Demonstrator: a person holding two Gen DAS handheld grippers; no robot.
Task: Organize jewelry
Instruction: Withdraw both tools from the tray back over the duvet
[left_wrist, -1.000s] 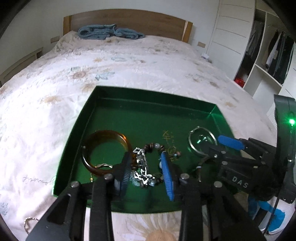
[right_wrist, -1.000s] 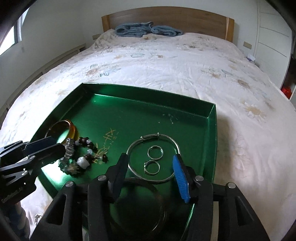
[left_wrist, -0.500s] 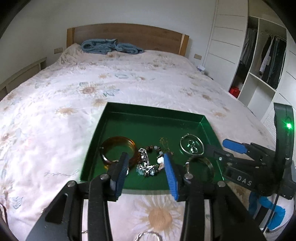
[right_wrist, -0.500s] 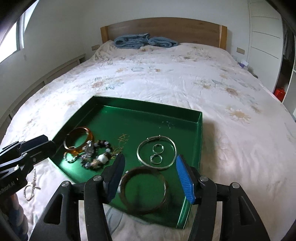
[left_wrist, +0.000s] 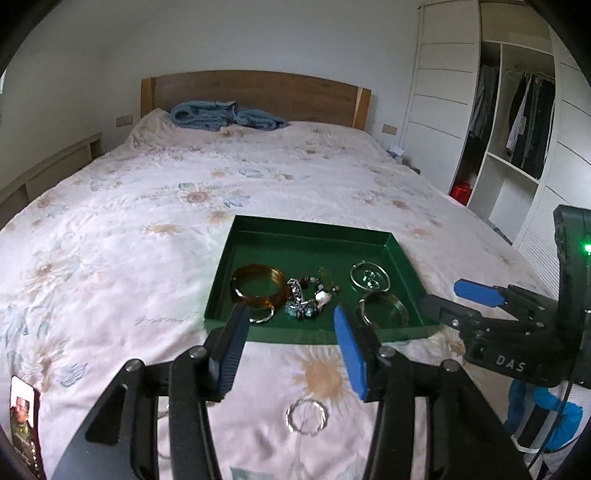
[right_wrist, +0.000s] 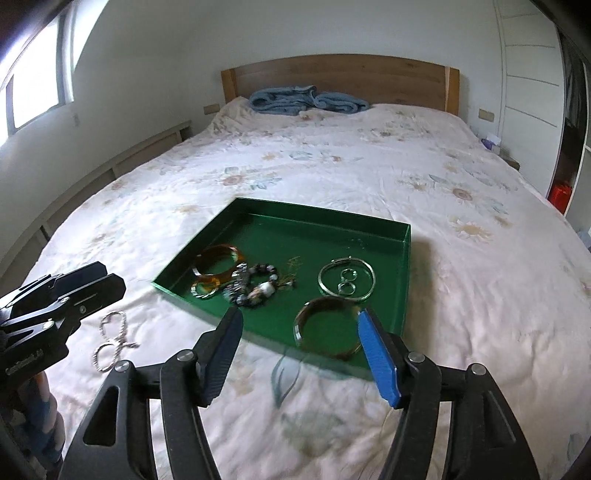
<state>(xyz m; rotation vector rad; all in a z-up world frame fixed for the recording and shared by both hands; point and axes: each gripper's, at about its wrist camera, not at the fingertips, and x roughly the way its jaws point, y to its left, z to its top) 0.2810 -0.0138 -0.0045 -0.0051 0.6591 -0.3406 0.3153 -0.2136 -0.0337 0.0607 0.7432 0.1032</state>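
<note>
Nearest: left gripper (left_wrist: 288, 347) and right gripper (right_wrist: 301, 354), both held above the bedspread (left_wrist: 110, 236), jaws spread wide, nothing betw. them. Under the left gripper, a silver ring-shaped piece (left_wrist: 306, 415) lay on the bedspread; a silver chain (right_wrist: 110, 341) lay in loops on the fabric just short of the tray's near-left corner.

Mid: green tray (right_wrist: 321, 218), shallow, open-topped, set flat on the bed. Contents, near to far: dark metal bangle (right_wrist: 327, 328) at near-right, close to the front wall; small silver ring (right_wrist: 204, 291) touching the amber bangle (right_wrist: 218, 264) at left; beaded bracelet heap (right_wrist: 255, 286) at centre, just beside the amber bangle; thin gold chain (right_wrist: 291, 264) behind the beads; thin silver bangle (right_wrist: 347, 280) at right w/ two small hoops (right_wrist: 347, 282) lying inside its ring. Rear half of tray floor bare.

Far: blue folded blanket (right_wrist: 308, 99) against the wooden headboard (right_wrist: 340, 75); open wardrobe (left_wrist: 517, 122) w/ hanging clothes at right.
</note>
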